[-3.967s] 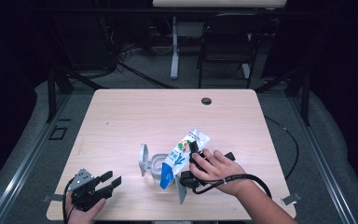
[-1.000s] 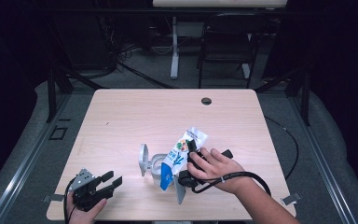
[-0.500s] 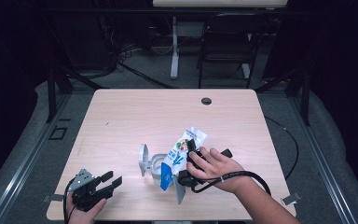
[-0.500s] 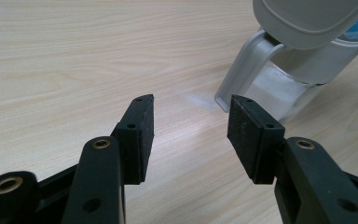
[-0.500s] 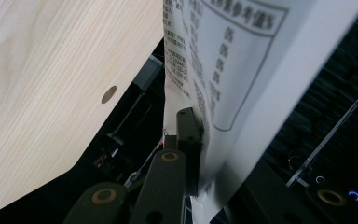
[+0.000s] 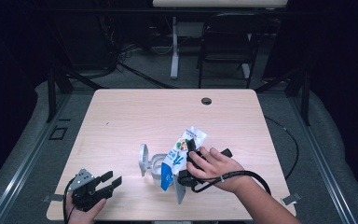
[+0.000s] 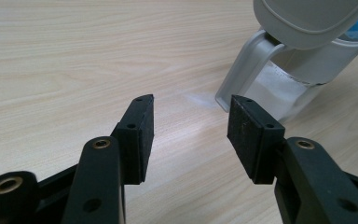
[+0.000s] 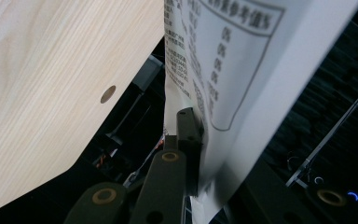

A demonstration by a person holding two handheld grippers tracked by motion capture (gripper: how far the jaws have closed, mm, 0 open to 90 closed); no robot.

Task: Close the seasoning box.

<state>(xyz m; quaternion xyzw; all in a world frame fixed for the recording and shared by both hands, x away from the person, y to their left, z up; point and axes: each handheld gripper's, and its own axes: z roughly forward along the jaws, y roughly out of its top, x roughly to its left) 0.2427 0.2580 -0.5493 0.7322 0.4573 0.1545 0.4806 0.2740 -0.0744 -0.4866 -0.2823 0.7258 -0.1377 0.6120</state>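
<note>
- The right gripper [image 6: 189,151], held in the person's right hand [image 6: 214,168], has its jaws clamped on a white snack bag [image 6: 179,156] with a blue lower end and colourful print.
- In the right gripper view the bag [image 8: 242,70] is pinched between the jaws, its white back panel with printed text rising up and to the right of the visible black jaw.
- Directly below the gripped bag, on its left side in the high view, sits a grey plastic container [image 6: 154,167] with its lid [image 6: 143,158] hinged open and standing upright; the bag's blue end is at the container's mouth.
- The wooden table [image 6: 135,121] lies beneath and to the left of the right gripper, with a small round hole [image 6: 206,101] well beyond it toward the far edge.
- The left gripper [image 6: 107,179], held in the left hand [image 6: 81,212] at the table's near left corner, has its jaws apart with nothing between them.
- In the left gripper view the jaws point along the tabletop; the grey container [image 7: 289,79] stands ahead and to the right of them, apart from the pads [image 7: 140,135].
- The two grippers are well apart, with the container between them.
</note>
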